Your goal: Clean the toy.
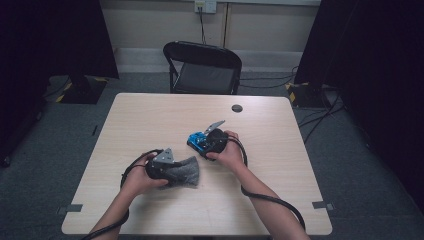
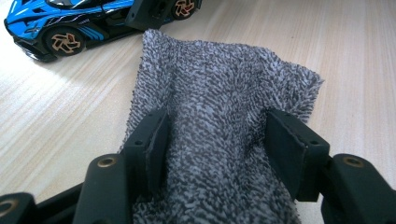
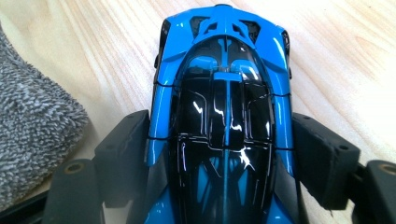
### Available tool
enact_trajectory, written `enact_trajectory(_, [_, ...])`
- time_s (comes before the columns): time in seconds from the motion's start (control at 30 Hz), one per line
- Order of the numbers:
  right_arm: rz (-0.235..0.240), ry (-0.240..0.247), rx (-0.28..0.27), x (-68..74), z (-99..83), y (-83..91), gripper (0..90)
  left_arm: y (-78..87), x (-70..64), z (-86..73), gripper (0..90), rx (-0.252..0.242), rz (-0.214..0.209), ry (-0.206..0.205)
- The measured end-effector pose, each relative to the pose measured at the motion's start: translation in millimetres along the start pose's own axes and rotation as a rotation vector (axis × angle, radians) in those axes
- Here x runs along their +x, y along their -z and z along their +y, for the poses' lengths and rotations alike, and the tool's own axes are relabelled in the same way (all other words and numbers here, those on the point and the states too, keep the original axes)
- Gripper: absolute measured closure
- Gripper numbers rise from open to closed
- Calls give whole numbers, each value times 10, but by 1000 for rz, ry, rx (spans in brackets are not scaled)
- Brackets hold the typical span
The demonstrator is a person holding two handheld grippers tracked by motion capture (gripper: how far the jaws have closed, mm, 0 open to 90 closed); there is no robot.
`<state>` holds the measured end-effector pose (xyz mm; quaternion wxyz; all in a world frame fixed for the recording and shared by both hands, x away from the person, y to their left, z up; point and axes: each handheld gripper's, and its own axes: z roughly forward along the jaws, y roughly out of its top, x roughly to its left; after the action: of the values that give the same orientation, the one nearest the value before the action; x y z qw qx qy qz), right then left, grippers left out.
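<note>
both grippers low: left gripper point(image 2: 215, 140) astride cloth point(image 2: 224, 93), right gripper point(image 3: 224, 154) astride car point(image 3: 224, 93)

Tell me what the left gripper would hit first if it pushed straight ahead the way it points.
The left gripper already straddles the grey cloth. Past the cloth's far edge, the blue toy car likely comes first, though it sits slightly left of that line.

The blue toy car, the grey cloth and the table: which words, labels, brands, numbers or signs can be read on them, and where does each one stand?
None can be read.
Blue toy car: only blue and black body panels and orange wheel spokes, with no lettering or number.
Grey cloth: plain looped fabric, no tag or label showing.
Table: bare wood grain, no sticker or print.
Wall socket: too small to tell any marking.
</note>
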<state>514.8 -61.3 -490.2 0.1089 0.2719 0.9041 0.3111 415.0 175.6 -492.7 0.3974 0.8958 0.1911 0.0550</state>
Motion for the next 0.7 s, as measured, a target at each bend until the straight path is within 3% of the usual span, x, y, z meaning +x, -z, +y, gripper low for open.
enact_trajectory(0.7, [-2, -12, -25, -7, 140, -30, 218, -3, -2, -4, 399, -10, -4, 19])
